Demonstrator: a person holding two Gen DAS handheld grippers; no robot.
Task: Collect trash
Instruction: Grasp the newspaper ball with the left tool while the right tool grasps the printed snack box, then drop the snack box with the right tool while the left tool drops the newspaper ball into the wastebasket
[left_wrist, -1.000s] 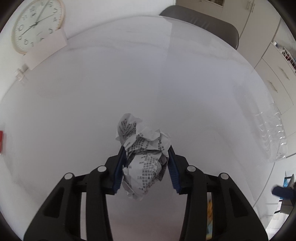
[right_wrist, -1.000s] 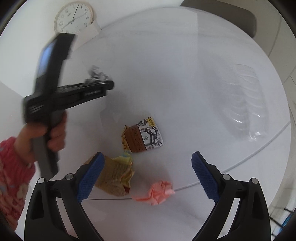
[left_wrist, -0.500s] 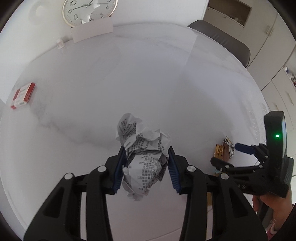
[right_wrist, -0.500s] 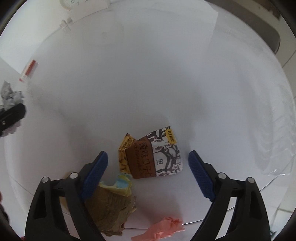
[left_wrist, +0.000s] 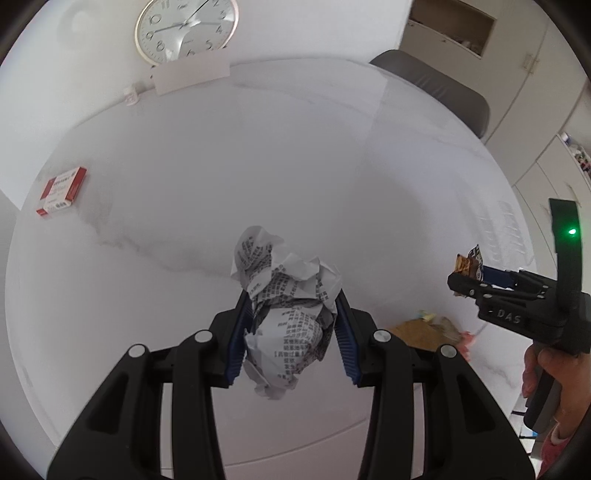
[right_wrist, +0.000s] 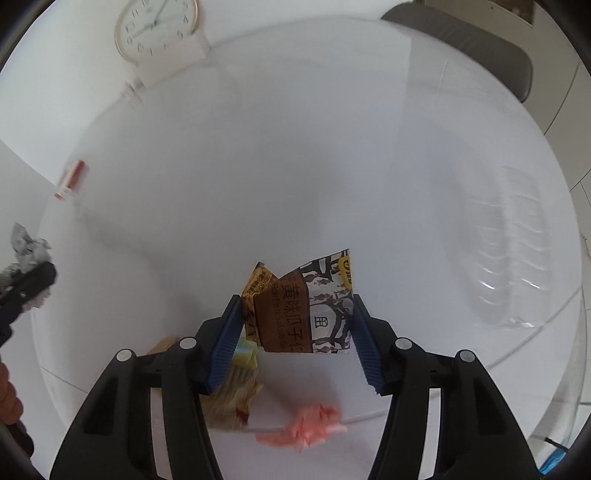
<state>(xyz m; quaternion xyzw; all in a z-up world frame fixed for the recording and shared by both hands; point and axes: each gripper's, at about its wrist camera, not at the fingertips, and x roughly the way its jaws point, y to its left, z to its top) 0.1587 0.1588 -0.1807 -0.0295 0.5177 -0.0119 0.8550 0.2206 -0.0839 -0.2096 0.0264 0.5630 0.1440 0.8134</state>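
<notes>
Clearly, both tools are carrying loads: at the lower centre of the left view the left gripper (left_wrist: 291, 328) is pinching a crumpled printed paper ball (left_wrist: 286, 314) between its 2 blue pads, and at the lower centre of the right view the right gripper (right_wrist: 295, 332) is squeezing a brown snack wrapper (right_wrist: 301, 314), which appears to be hanging clear of the table (right_wrist: 295, 166). Just beyond, low in that frame, a tan crumpled wrapper (right_wrist: 231, 402) and a pink paper scrap (right_wrist: 310, 428) are lying near the table's edge. Farther off, a red box (left_wrist: 61, 192) is sitting at mid-left. Keeping both grips firm while carrying matters, since no bin is showing.
</notes>
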